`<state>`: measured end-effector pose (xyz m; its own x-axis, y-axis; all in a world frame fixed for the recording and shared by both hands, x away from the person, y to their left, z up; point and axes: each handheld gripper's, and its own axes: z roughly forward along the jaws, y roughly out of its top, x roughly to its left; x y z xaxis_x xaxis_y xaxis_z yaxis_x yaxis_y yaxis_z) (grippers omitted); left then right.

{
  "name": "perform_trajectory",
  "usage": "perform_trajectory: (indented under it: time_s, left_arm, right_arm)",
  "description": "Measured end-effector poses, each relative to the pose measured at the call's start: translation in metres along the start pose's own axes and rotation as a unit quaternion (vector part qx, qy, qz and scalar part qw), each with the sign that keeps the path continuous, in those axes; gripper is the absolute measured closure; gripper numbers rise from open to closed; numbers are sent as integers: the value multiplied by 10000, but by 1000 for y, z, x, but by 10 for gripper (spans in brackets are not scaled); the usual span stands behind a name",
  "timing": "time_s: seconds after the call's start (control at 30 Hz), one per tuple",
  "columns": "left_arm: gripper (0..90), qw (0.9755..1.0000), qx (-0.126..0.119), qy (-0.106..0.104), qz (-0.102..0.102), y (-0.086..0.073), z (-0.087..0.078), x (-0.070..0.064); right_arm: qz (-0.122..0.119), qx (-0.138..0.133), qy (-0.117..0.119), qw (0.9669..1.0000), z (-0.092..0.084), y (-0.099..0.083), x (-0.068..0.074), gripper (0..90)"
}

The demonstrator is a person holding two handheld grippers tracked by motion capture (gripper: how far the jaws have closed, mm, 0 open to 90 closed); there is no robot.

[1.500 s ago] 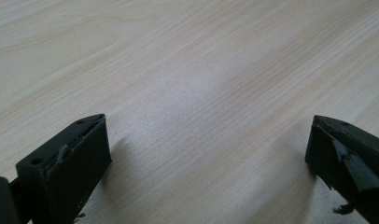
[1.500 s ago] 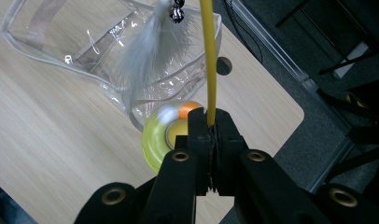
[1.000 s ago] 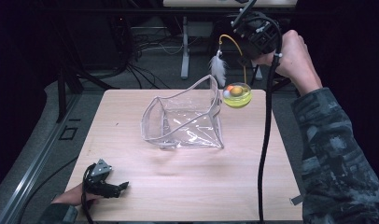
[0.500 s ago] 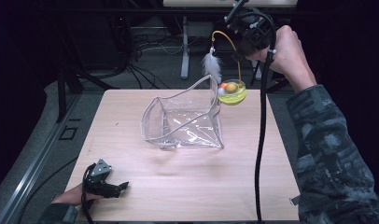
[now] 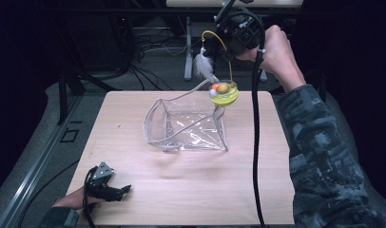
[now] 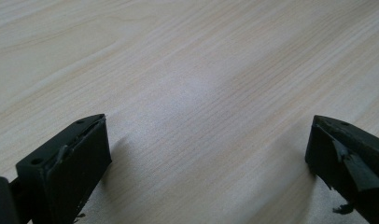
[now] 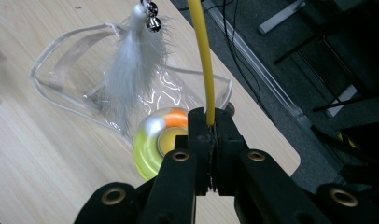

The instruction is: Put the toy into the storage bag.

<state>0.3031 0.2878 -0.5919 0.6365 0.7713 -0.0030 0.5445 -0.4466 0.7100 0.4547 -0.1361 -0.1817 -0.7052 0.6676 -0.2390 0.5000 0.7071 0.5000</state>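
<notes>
A cat toy hangs from my right gripper (image 5: 229,53) (image 7: 210,120), which is shut on the toy's yellow wire (image 7: 204,60) (image 5: 218,39). Its round yellow base (image 5: 224,93) (image 7: 152,144), holding an orange ball, is by the far right corner of a clear plastic pouch (image 5: 186,126) (image 7: 61,79). A white feather (image 5: 200,64) (image 7: 129,60) with small bells dangles from the wire's other end above the pouch. The pouch lies open-mouthed in the middle of the wooden table (image 5: 191,190). My left gripper (image 5: 124,190) (image 6: 206,154) rests open on the table's near left corner, nothing between its fingers.
The right gripper's black cable (image 5: 254,142) hangs down across the table's right side. Beyond the far edge are floor cables (image 5: 148,47) and a grey metal stand (image 5: 187,47). A metal rail (image 5: 43,156) runs along the floor to the left.
My right gripper has carried the toy leftwards along the far edge, bringing the yellow base from beside the pouch to its far right corner. The left gripper has stayed put.
</notes>
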Motion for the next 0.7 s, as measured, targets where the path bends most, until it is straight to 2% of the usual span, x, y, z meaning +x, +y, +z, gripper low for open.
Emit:
perform_trajectory:
  time_s: [0.7]
  left_arm:
    - [0, 10000, 2, 0, 15, 0, 0, 0]
  right_arm:
    - [-79, -70, 141, 9998, 22, 20, 13, 885]
